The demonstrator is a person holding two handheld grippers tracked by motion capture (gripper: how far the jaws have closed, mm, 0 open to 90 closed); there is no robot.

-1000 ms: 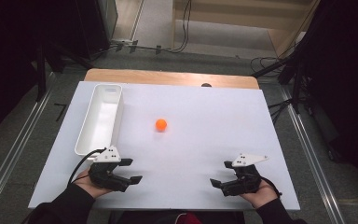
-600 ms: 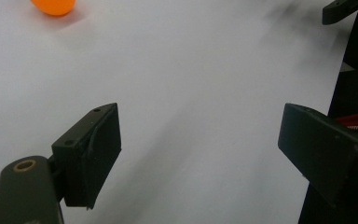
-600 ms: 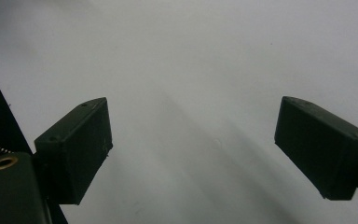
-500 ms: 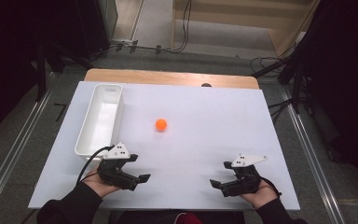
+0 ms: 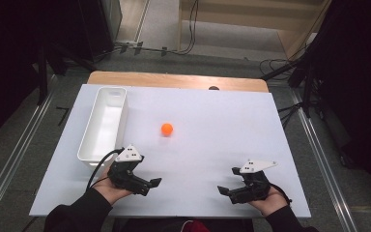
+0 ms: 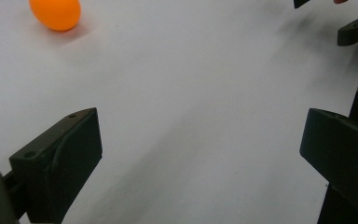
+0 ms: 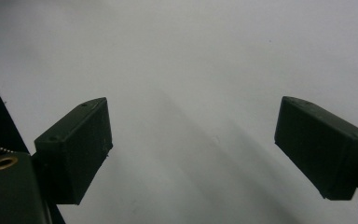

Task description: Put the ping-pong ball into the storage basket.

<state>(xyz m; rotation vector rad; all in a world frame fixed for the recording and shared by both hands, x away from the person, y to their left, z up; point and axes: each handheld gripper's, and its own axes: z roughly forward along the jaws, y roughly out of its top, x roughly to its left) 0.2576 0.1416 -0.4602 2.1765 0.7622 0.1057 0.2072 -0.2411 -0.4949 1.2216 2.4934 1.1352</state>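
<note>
The left hand-held gripper, black with a grey three-cornered plate on top and a trailing cable, stands low over the near left part of the white desk; its jaws have just been opening and now stand fully apart with nothing between them, as the left gripper view confirms by the bare white surface lying between the two black pads. Compared with a second ago, this gripper has shifted forward and slightly inward from the near edge, its tips turned toward the middle of the desk. The small orange ball rests alone on the desk, well apart from the jaws and beyond them; in the left gripper view it lies at the upper left corner. The right hand-held gripper remains where it was at the near right, jaws likewise wide and empty. A long white rectangular plastic tray stands along the left side, empty, near the ball. The change is judged an opening approach: the ball is ungrasped, and a reach toward it appears to be beginning.
</note>
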